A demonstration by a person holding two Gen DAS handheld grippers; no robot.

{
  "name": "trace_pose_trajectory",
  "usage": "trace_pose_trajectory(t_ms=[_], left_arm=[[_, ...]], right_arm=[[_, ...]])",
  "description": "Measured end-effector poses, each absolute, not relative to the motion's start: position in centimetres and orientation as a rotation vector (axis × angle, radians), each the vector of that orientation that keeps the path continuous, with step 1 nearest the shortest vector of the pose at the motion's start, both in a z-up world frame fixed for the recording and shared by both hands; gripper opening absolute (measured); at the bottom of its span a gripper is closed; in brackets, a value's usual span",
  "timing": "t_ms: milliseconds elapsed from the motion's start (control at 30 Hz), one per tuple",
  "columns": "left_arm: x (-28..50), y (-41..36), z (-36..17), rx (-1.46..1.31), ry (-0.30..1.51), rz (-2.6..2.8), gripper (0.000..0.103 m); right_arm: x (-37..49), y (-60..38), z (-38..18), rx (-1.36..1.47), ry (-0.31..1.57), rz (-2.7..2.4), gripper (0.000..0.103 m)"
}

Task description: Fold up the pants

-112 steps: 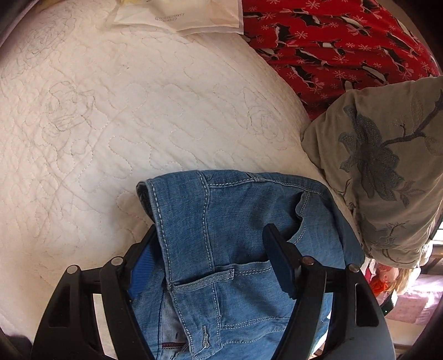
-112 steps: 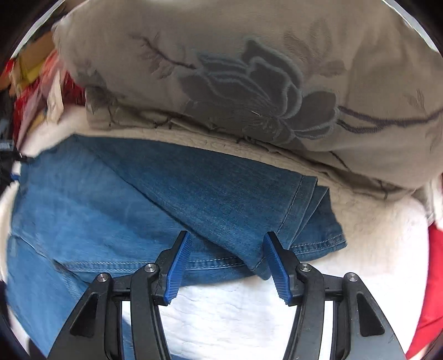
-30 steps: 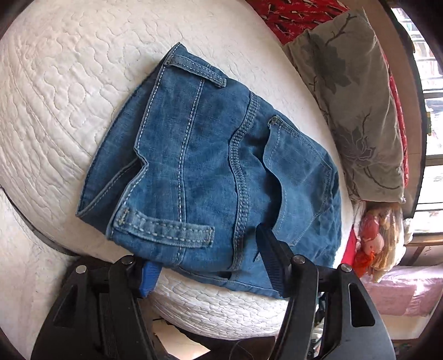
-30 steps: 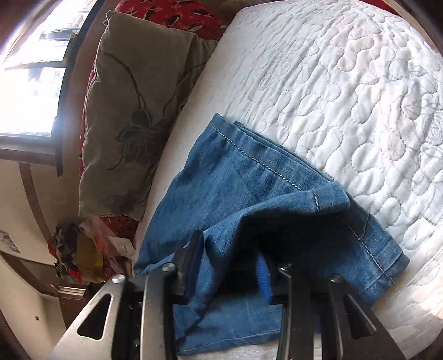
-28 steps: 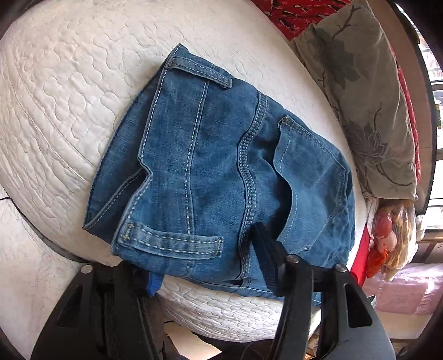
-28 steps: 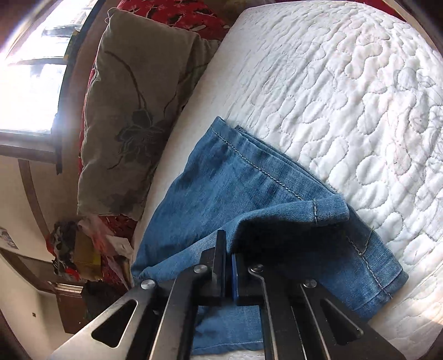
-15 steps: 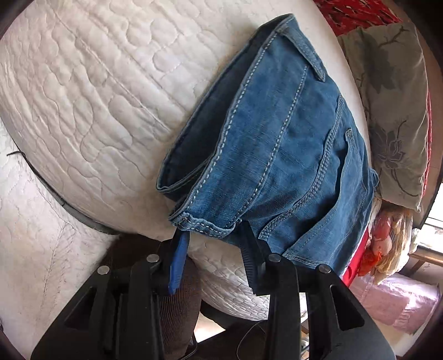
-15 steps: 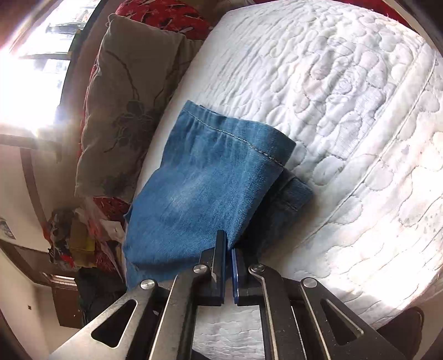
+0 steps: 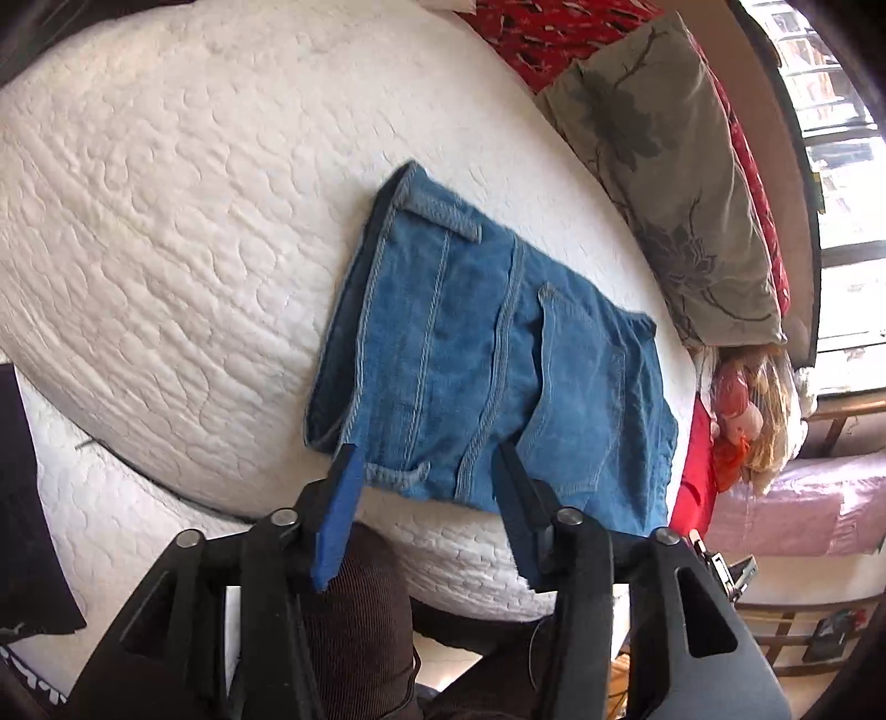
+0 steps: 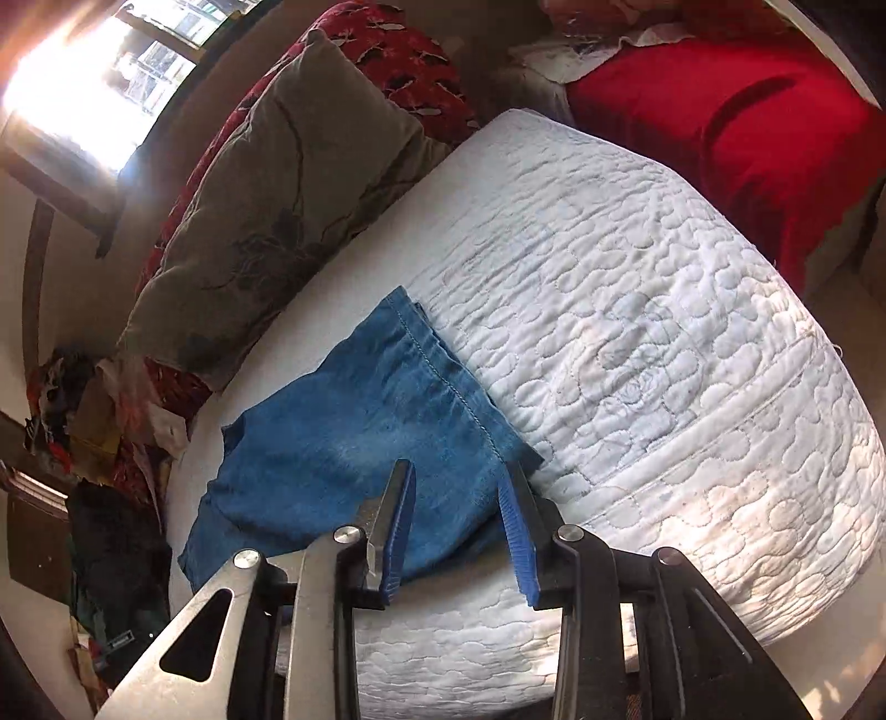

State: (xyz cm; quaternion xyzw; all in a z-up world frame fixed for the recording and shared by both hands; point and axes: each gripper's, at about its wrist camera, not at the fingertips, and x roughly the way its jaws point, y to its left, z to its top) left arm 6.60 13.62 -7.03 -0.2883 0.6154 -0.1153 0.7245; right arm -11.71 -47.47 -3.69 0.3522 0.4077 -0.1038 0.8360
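The blue jeans [image 9: 487, 365] lie folded into a compact rectangle on the white quilted mattress [image 9: 166, 232], near its front edge. In the left wrist view the waistband, belt loops and back pocket face up. My left gripper [image 9: 426, 471] hovers just off the near edge of the fold, its jaws opening, nothing between the pads. In the right wrist view the jeans [image 10: 354, 443] show their hemmed leg end. My right gripper [image 10: 457, 493] floats above that near corner, jaws opening and off the cloth.
A grey floral pillow [image 9: 675, 183] lies beyond the jeans against red patterned bedding [image 9: 554, 33]. A red cushion [image 10: 775, 122] sits at the mattress's far end. A person's brown corduroy leg [image 9: 354, 620] stands below the left gripper. Clutter and a doll [image 9: 747, 410] lie beside the bed.
Both grippers let go of the jeans and drew back and upward. The right jaws, shut on the denim edge, now stand apart. The fold now lies flat on the mattress.
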Motion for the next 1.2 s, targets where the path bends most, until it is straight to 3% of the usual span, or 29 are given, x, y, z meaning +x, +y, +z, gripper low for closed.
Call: trace_pose_trajectory(t_ms=[167,367,600,633,700,767,833,1000,1200], left_arm=[[13.1,14.2,-8.0,-0.703,1.362,-0.196,0.058],[16.0,13.3,-10.6,-0.797,1.413,-0.161,0.058],[16.5,13.4,-11.6,-0.802,1.424,-0.137,0.058],[16.8,13.1,-12.0,-0.799,1.434,-0.131,0.058],[17.3,12.1,-12.0,-0.747,1.444,-0.118,0.058],[17.9,11.1,-11.1,-0.669,1.425,-0.098,0.054],[18.7,10.7,-10.1,-0.615,1.38,-0.075,0.044],[20.0,10.6,-11.7,-0.535,1.402,0.028,0.043],[18.1,12.6,-9.5,-0.613,1.378,-0.026,0.043]], right_arm=[[0.6,-39.2,-2.6,0.552,0.939,0.065,0.051],[12.8,-28.7,-4.4,0.254,1.059,0.24,0.053],[17.2,-22.2,-7.8,-0.101,1.147,0.295,0.055],[17.4,-21.8,-8.4,-0.148,1.159,0.289,0.054],[17.9,-21.4,-9.5,-0.212,1.19,0.29,0.028],[18.3,-22.1,-9.1,-0.184,1.173,0.282,0.009],[19.0,-23.7,-8.0,-0.077,1.128,0.252,0.006],[20.5,-24.9,-10.5,0.002,1.175,0.158,0.005],[17.0,-29.3,-7.2,0.267,1.048,0.106,0.014]])
